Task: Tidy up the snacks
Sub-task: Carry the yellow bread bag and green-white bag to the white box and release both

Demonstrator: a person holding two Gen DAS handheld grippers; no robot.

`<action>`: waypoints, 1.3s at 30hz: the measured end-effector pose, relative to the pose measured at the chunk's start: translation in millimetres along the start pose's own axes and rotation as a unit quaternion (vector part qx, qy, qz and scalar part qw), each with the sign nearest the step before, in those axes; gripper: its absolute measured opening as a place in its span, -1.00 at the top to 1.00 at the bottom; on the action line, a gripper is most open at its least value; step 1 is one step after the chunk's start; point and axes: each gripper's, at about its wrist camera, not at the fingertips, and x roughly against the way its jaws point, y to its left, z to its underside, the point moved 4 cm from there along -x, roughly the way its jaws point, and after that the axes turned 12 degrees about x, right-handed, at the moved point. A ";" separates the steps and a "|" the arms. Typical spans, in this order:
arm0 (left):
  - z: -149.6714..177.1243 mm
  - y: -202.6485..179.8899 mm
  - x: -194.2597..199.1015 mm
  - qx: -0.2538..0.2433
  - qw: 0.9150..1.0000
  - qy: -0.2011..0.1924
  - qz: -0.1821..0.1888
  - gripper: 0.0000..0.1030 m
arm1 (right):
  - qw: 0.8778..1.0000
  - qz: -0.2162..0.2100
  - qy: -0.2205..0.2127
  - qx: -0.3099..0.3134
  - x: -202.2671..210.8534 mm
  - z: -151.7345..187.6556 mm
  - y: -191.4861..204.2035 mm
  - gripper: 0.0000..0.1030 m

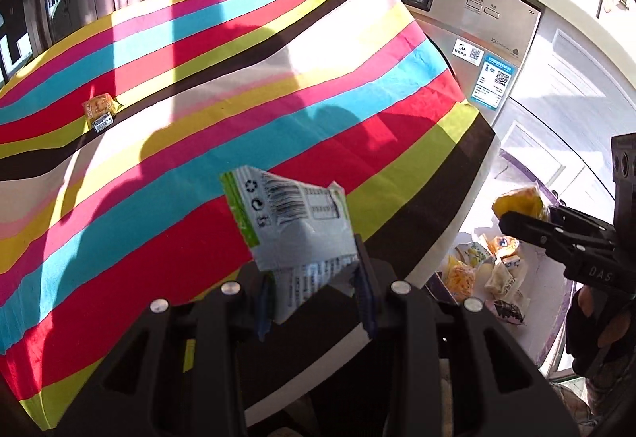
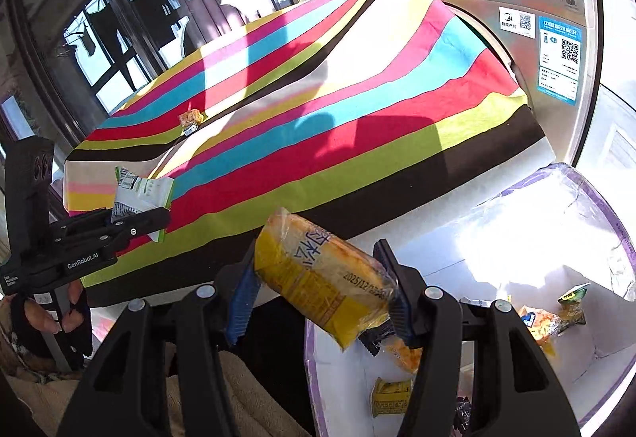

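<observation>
My left gripper (image 1: 314, 298) is shut on a white and green snack packet (image 1: 290, 222) and holds it above the near part of the striped tablecloth (image 1: 238, 79). It shows in the right wrist view (image 2: 139, 224) with the packet (image 2: 141, 192). My right gripper (image 2: 318, 298) is shut on a yellow wrapped cake (image 2: 318, 278) over the near rim of a white box (image 2: 516, 238). That gripper (image 1: 512, 224) and cake (image 1: 516, 202) show in the left wrist view. A small orange snack (image 1: 101, 111) lies on the cloth at the far left (image 2: 190, 121).
The white box with a purple rim (image 1: 544, 278) stands to the right of the table and holds several snack packets (image 2: 548, 321). A steel appliance (image 1: 457, 0) stands behind the table. Windows are at the far left.
</observation>
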 end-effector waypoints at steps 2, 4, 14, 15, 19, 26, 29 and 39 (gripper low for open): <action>0.3 -13.4 -2.3 -0.016 1.000 0.004 0.004 0.33 | 1.000 0.008 -0.001 -0.015 6.2 6.9 -12.3 -0.08; 0.7 -28.1 -4.4 -0.032 0.999 0.007 0.010 0.33 | 1.000 0.016 -0.002 -0.026 12.1 13.2 -23.2 -0.08; 4.2 -94.7 -8.4 -0.108 0.993 0.016 0.037 0.33 | 0.998 0.041 -0.014 -0.045 34.0 32.1 -45.1 -0.08; 4.5 -102.5 -8.5 -0.118 0.992 0.016 0.039 0.33 | 0.998 0.046 -0.014 -0.042 36.5 33.3 -45.4 -0.08; 4.5 -141.3 -1.6 -0.170 0.984 0.002 0.055 0.33 | 0.996 0.078 -0.022 -0.033 52.4 36.6 -52.4 -0.08; 6.1 -216.2 12.5 -0.240 0.965 -0.013 0.104 0.33 | 0.987 0.142 -0.051 -0.057 97.1 41.9 -91.0 -0.08; 8.8 -235.7 11.8 -0.242 0.962 -0.002 0.129 0.33 | 0.981 0.169 -0.060 -0.074 115.5 47.5 -110.7 -0.08; 34.7 -250.0 -26.7 -0.244 0.954 0.069 0.161 0.24 | 0.969 0.201 -0.060 -0.127 134.9 73.3 -146.3 -0.12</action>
